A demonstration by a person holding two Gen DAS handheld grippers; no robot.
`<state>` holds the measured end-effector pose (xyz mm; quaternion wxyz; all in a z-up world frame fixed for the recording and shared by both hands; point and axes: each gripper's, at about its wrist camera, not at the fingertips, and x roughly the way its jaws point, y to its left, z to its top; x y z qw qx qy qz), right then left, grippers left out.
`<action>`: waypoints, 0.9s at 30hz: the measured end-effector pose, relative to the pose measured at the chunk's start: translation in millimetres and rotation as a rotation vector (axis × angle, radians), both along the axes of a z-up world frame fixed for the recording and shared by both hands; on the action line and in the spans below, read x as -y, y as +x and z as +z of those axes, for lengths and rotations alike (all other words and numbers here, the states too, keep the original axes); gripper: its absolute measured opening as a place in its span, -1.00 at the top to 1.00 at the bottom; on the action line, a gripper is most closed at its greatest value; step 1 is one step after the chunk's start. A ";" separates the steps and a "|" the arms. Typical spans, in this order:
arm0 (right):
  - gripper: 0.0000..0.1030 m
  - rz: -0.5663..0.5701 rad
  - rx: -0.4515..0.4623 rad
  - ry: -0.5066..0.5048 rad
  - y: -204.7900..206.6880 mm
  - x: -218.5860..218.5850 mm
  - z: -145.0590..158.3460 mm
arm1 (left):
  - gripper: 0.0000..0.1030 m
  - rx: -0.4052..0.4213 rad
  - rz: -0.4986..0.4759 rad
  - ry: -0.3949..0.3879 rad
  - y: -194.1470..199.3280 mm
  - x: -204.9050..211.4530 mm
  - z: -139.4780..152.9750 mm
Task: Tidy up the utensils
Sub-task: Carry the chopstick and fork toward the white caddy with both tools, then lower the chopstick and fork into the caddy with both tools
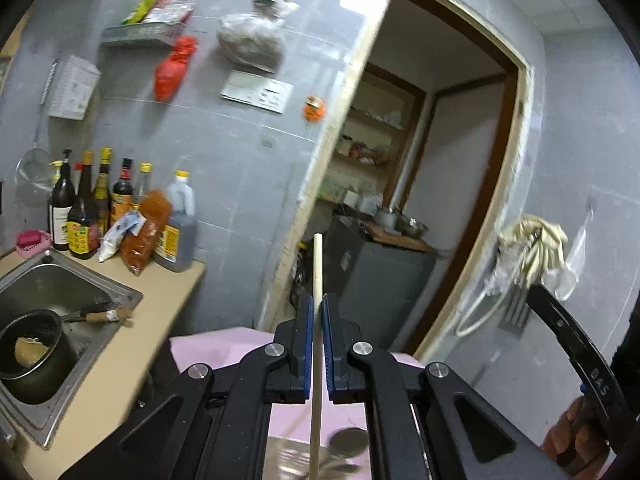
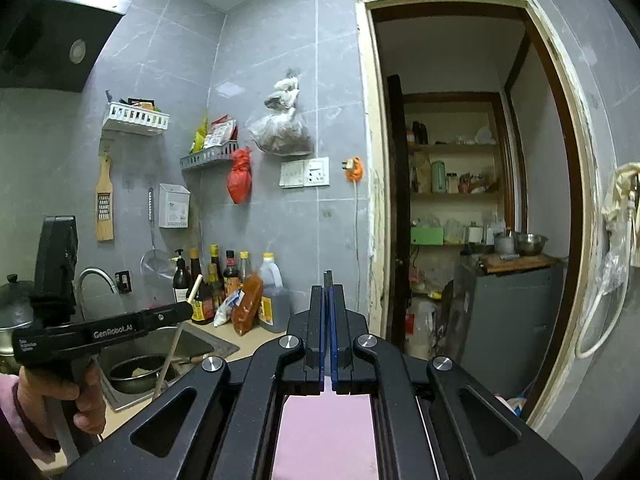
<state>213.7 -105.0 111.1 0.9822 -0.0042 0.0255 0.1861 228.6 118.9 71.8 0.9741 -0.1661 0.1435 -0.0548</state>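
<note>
One pale wooden chopstick [image 1: 317,280] stands pinched between the blue pads of the left gripper [image 1: 318,312], held near its middle with long lengths free above and below, so a swing could lever it loose or knock it against something. The right gripper [image 2: 328,292] is pressed together on a thin dark sliver that shows at its tips; what it is I cannot tell, and so slight a hold could slip. Farther off, the steel sink [image 1: 80,280] with its dark pot [image 1: 36,354] sits beside crowded sauce bottles [image 1: 100,208], which a careless tip could topple.
</note>
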 end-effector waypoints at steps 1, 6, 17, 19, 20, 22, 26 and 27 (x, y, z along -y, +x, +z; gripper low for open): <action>0.96 -0.005 0.009 -0.007 -3.6 -7.8 0.1 | 0.90 0.007 0.003 -0.009 -0.1 -7.3 -3.0; 0.96 -0.036 0.034 -0.067 -8.2 -45.6 -7.6 | 0.90 0.045 0.015 -0.060 3.6 -43.3 -23.2; 0.96 -0.082 0.013 -0.190 -3.2 -98.2 -53.7 | 0.90 0.099 0.003 -0.029 22.9 -61.2 -61.1; 0.96 -0.087 0.005 -0.212 -2.4 -105.8 -63.3 | 0.90 0.102 0.002 -0.021 24.0 -62.0 -66.7; 0.96 -0.088 0.000 -0.219 -1.1 -108.7 -66.2 | 0.90 0.103 0.002 -0.017 24.0 -62.6 -70.2; 0.96 -0.092 -0.014 -0.232 0.5 -114.3 -75.2 | 0.90 0.102 -0.007 -0.015 24.5 -63.6 -77.0; 0.96 -0.100 -0.045 -0.261 5.6 -120.0 -90.2 | 0.90 0.086 -0.024 -0.023 29.9 -65.1 -90.7; 0.96 -0.100 -0.053 -0.265 6.6 -120.8 -92.9 | 0.90 0.085 -0.025 -0.020 30.9 -65.1 -93.6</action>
